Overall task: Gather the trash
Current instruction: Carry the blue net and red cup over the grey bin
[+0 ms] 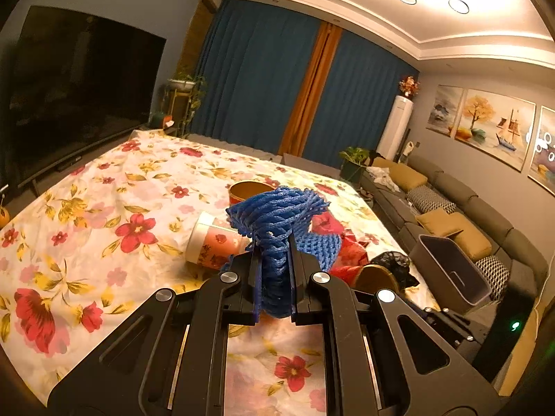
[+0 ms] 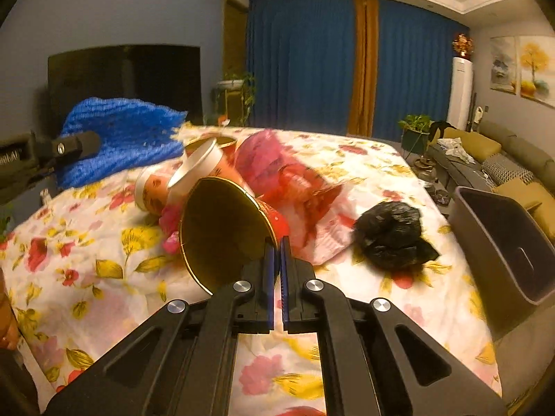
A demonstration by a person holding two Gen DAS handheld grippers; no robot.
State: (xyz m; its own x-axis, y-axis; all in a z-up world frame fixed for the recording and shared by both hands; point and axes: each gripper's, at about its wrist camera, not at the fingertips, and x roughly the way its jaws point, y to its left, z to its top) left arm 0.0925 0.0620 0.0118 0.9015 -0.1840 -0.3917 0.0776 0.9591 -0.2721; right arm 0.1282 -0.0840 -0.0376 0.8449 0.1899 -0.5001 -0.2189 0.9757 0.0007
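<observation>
Right tool (image 2: 276, 242) pinched narrow on the rim of a gold-lined paper bowl (image 2: 222, 232), tipped on its side just ahead on the flowered surface (image 2: 86, 291). Light and thin-walled by the look, likely to crumple; rim the sensible hold. Left tool (image 1: 274, 242) clamped on a blue foam net (image 1: 277, 215), soft and springy. Beyond the bowl: cups (image 2: 194, 170), red wrapper (image 2: 295, 180). Off to the right: black bag (image 2: 392, 235), then grey bin (image 2: 503, 242).

On the table (image 2: 104, 277), cups (image 2: 194, 170) lie left of the bag (image 2: 392, 235), bin (image 2: 503, 242) rightmost.
</observation>
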